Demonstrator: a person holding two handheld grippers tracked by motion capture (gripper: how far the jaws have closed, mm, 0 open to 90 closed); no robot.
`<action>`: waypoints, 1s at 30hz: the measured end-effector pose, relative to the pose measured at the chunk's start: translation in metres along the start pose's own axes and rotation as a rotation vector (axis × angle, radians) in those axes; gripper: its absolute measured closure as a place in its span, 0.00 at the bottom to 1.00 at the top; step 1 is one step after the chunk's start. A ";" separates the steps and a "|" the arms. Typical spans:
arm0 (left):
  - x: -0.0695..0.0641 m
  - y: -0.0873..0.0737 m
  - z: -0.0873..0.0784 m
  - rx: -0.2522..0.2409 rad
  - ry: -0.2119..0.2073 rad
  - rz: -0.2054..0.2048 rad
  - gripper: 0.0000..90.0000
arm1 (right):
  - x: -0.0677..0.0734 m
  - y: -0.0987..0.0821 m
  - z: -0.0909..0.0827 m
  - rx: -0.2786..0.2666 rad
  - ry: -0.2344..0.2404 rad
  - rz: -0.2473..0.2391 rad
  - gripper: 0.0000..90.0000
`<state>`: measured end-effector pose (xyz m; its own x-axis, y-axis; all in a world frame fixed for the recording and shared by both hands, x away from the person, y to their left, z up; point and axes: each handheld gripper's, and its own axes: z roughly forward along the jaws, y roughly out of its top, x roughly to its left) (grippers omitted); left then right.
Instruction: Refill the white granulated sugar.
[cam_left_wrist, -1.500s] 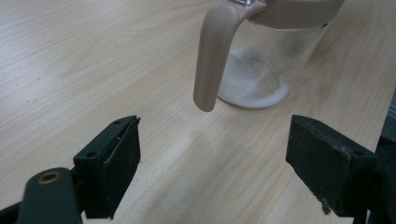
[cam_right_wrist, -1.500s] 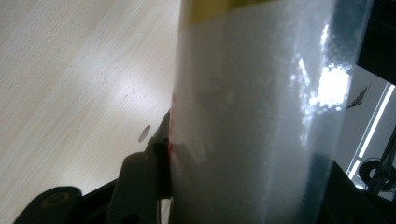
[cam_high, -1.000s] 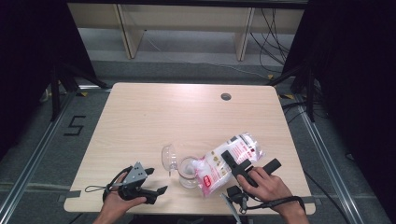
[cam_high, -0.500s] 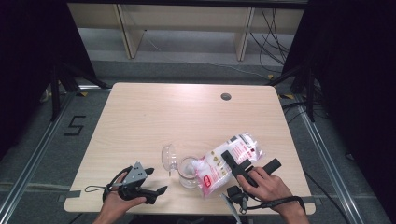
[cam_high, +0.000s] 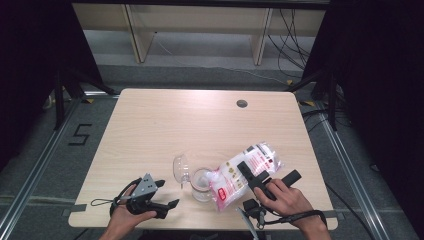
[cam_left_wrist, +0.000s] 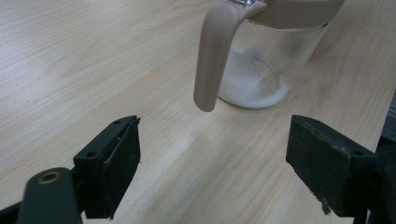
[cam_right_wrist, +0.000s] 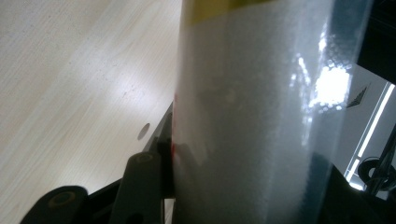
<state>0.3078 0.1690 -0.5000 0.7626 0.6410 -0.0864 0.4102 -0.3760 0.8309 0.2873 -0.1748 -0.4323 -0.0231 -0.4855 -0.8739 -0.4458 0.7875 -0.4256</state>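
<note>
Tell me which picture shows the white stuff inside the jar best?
The left gripper view: the white powder lies piled at the bottom of the clear jar, close up. The high view shows the jar small, the powder hard to tell. The right gripper view shows the bag.

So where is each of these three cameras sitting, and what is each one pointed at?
High view: above the near table edge, looking forward and down; both hands, left gripper, right gripper clamping a plastic bag tipped over a glass jar.
Left gripper view: rides that gripper; its open fingers face the jar.
Right gripper view: rides that gripper; its fingers press the bag.
Shared: jar, bag, table.
</note>
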 end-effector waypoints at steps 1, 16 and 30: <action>0.000 0.000 0.000 -0.001 0.000 0.000 0.19 | 0.000 0.000 0.000 0.000 0.000 0.001 0.68; 0.000 0.000 0.000 -0.004 0.001 -0.003 0.19 | 0.000 -0.001 -0.001 0.009 0.001 -0.008 0.68; 0.000 0.000 0.000 -0.004 0.001 -0.003 0.19 | -0.002 -0.003 -0.002 0.010 -0.001 -0.015 0.69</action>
<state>0.3078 0.1690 -0.4999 0.7612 0.6425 -0.0884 0.4105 -0.3717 0.8327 0.2871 -0.1768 -0.4290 -0.0153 -0.4972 -0.8675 -0.4367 0.7838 -0.4415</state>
